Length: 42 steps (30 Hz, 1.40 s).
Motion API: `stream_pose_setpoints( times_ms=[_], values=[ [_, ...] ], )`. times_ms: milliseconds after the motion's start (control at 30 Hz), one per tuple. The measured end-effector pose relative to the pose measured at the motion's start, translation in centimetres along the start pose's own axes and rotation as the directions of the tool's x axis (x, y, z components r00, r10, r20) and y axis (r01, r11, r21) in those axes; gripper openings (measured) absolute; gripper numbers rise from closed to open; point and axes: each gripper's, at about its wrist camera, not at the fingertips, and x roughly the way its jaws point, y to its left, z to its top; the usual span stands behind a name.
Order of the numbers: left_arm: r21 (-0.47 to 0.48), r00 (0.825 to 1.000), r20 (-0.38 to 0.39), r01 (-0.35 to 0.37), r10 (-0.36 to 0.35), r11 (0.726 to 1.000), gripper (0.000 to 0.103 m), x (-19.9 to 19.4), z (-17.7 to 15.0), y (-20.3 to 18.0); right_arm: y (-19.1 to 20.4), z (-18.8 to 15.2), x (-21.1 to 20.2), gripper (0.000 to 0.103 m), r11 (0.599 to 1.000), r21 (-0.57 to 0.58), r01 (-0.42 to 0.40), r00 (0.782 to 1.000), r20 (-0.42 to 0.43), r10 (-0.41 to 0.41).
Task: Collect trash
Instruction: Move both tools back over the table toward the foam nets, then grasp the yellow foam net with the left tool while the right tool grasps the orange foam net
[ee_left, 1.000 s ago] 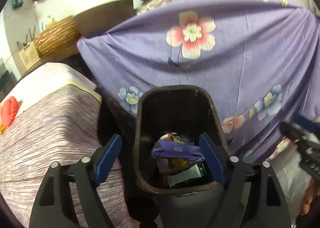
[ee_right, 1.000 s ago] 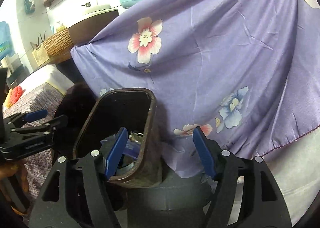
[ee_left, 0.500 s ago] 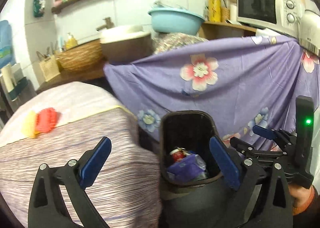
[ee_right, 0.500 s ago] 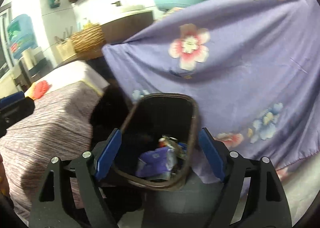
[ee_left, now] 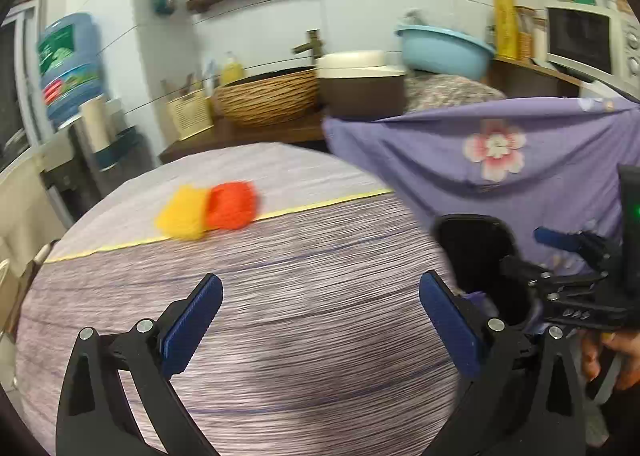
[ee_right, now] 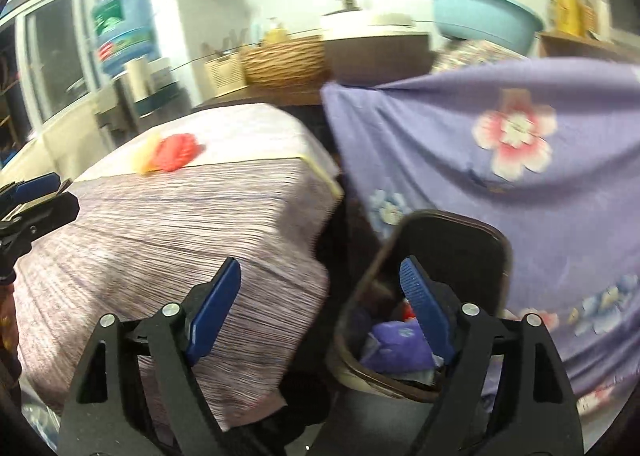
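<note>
Left wrist view: the left gripper [ee_left: 318,306] has its jaws spread wide with nothing between them, hanging over the striped cloth of the bench [ee_left: 280,336]. Its jaws had just been opening and now stand at their widest. Ahead of them on the paler part of the cloth lie a yellow piece [ee_left: 182,213] and an orange-red piece [ee_left: 232,205], touching each other, blurred, well apart from the jaws. The dark trash bin [ee_left: 476,256] stands to the right of the bench, in front of a purple flowered cloth [ee_left: 460,159]; the right-hand jaw overlaps its near rim in the picture. A purple wrapper [ee_left: 474,302] shows inside.

From the right wrist view, the right gripper [ee_right: 320,308] is also wide apart and empty, its jaws having just been opening. One jaw lies over the bench edge, the other over the bin's mouth, where the purple wrapper and a bit of red trash [ee_right: 407,310] sit just beside it. The two coloured pieces lie far back on the bench, up and left of the jaws. The left gripper's tip shows at the left edge.
</note>
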Motion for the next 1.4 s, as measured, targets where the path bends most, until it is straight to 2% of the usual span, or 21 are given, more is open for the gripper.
stream_pose_setpoints(
  times_ms=[167,300,433,567,833,967,1100,1267,1300,1400],
  values=[
    [-0.04,0.994,-0.025,-0.108,0.107,0.993,0.098,0.0,-1.0,5.8,3.4,1.2,0.9,0.086,0.995,-0.058,-0.078,0.997,-0.011,0.078],
    [-0.08,0.988,-0.048,-0.153,0.149,0.985,0.098,0.7,-1.4,9.9,6.0,2.4,1.8,0.086,0.986,-0.088,-0.14,0.99,-0.033,0.137],
    [-0.12,0.987,-0.081,-0.147,0.138,0.982,0.098,2.1,-1.2,12.9,8.4,3.4,2.8,0.087,0.975,-0.129,-0.18,0.983,-0.057,0.174],
    [-0.149,0.99,-0.103,-0.115,0.101,0.982,0.097,4.0,-0.4,14.5,10.3,4.6,3.9,0.087,0.961,-0.156,-0.227,0.972,-0.092,0.215],
    [-0.084,0.99,-0.135,-0.052,0.041,0.995,0.097,9.7,2.7,14.2,12.2,5.5,5.7,0.087,0.95,-0.189,-0.249,0.966,-0.12,0.229],
    [-0.101,0.984,-0.18,-0.026,0.007,0.995,0.097,13.5,3.7,15.2,12.3,5.5,6.2,0.087,0.949,-0.194,-0.249,0.965,-0.136,0.225],
    [-0.152,0.969,-0.243,0.008,-0.045,0.988,0.083,17.4,3.9,16.7,11.9,5.8,6.5,0.087,0.951,-0.192,-0.243,0.965,-0.142,0.219],
    [-0.229,0.959,-0.27,0.027,-0.09,0.973,0.05,18.9,2.8,18.3,11.8,6.3,7.3,0.087,0.953,-0.201,-0.226,0.969,-0.146,0.199],
    [-0.243,0.959,-0.266,0.032,-0.099,0.97,0.041,18.9,2.7,18.5,11.9,6.5,7.6,0.087,0.953,-0.201,-0.226,0.969,-0.149,0.198],
    [-0.264,0.964,-0.246,0.037,-0.104,0.964,0.025,18.3,2.0,19.0,12.3,6.7,8.2,0.087,0.951,-0.203,-0.232,0.967,-0.156,0.202]
  ],
)
